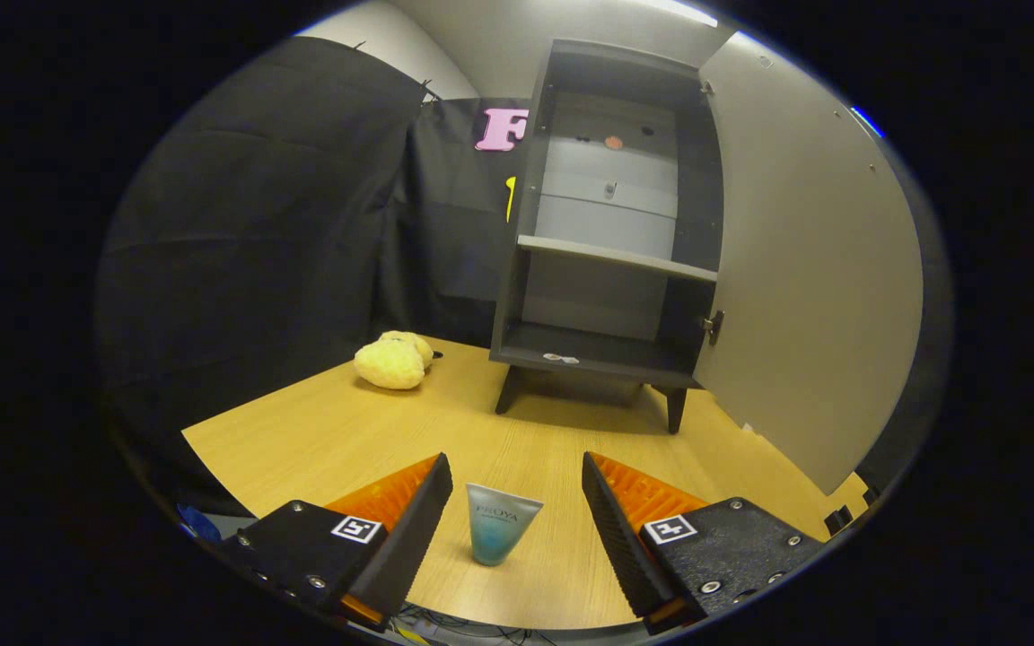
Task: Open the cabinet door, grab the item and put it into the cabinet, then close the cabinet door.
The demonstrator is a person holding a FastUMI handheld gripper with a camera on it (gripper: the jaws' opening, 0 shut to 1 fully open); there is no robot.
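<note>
A small dark cabinet (607,224) stands on short legs at the back of the wooden table, its door (804,269) swung wide open to the right. Inside are a middle shelf (616,257) and a bottom floor with a small white scrap on it. A pale blue tube (497,525) stands on its cap near the table's front edge, between my two fingers and touching neither. My gripper (515,467) is open, with one finger on each side of the tube.
A yellow plush toy (394,361) lies on the table (319,431) left of the cabinet. Black cloth walls close off the left and back. The open door reaches out over the table's right side.
</note>
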